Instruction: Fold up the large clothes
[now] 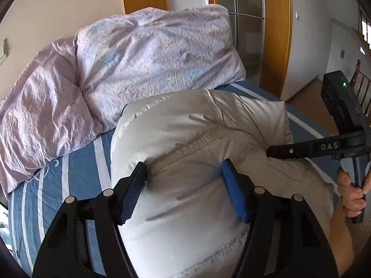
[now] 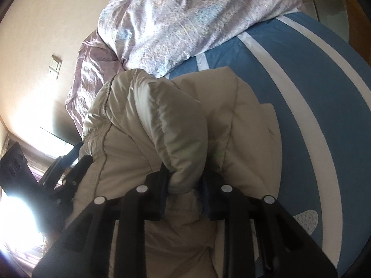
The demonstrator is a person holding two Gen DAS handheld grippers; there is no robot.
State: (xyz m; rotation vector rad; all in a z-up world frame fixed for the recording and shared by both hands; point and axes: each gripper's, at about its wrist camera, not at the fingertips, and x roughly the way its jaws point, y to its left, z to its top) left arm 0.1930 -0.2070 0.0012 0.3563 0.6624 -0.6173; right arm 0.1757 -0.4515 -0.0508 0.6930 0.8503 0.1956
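Underneath everything lies one bed sheet (image 1: 76, 173), blue with white stripes. One crumpled lilac duvet (image 1: 143, 60) is heaped at its far side. One pale beige padded jacket (image 1: 185, 143) lies bunched on the sheet just in front of the duvet, touching it. Two grippers work on the jacket. The left gripper (image 1: 184, 173) has its jaws well apart, blue pads resting on the puffy fabric on either side of a bulge without pinching it. The right gripper (image 2: 184, 185) has its jaws drawn close, clamped on a thick fold of the jacket; a hand (image 1: 351, 197) grasps its handle.
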